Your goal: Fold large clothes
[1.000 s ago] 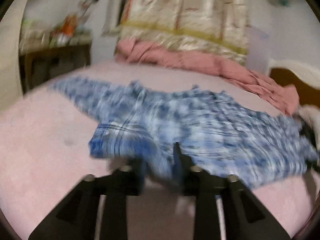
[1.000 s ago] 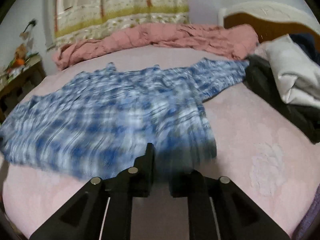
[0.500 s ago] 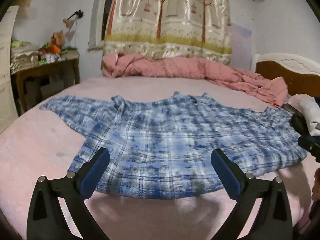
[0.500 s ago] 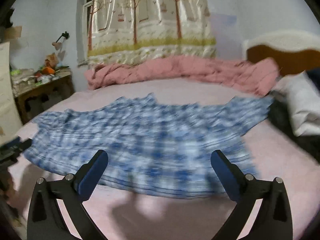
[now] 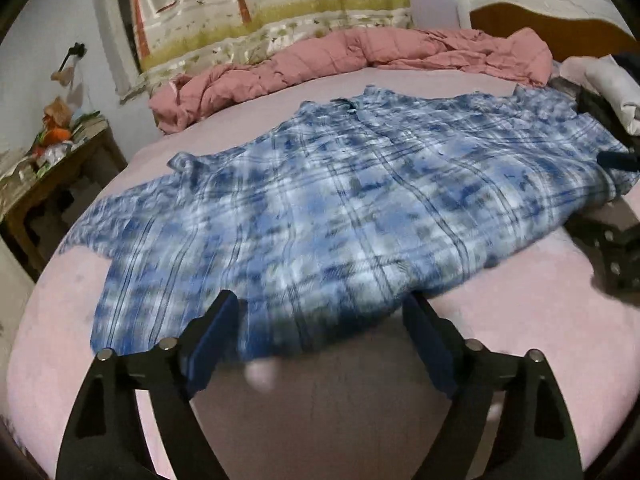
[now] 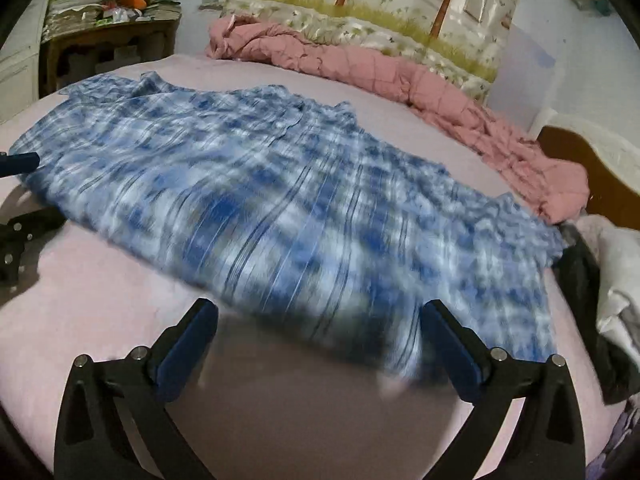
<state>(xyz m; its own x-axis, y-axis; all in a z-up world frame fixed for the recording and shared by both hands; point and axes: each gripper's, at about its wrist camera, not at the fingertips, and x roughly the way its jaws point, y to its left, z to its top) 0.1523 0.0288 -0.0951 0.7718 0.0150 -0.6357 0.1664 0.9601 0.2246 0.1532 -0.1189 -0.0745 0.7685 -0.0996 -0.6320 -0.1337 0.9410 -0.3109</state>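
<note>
Nearest, the left gripper (image 5: 320, 320) and right gripper (image 6: 318, 330) hover with jaws apart, just narrowing, pressing nothing, at the near hem of the blue plaid shirt (image 5: 340, 208). It lies spread on the pink bed (image 5: 520, 320). Beyond: a bunched pink quilt (image 5: 360, 56), tree-print curtain (image 5: 272, 4), cluttered wooden side table (image 6: 108, 40). No writing legible.

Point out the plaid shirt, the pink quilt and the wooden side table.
plaid shirt (image 5: 360, 208), left wrist view, middle of its back
pink quilt (image 5: 320, 64), left wrist view, bunched middle
wooden side table (image 6: 108, 40), right wrist view, front edge
</note>
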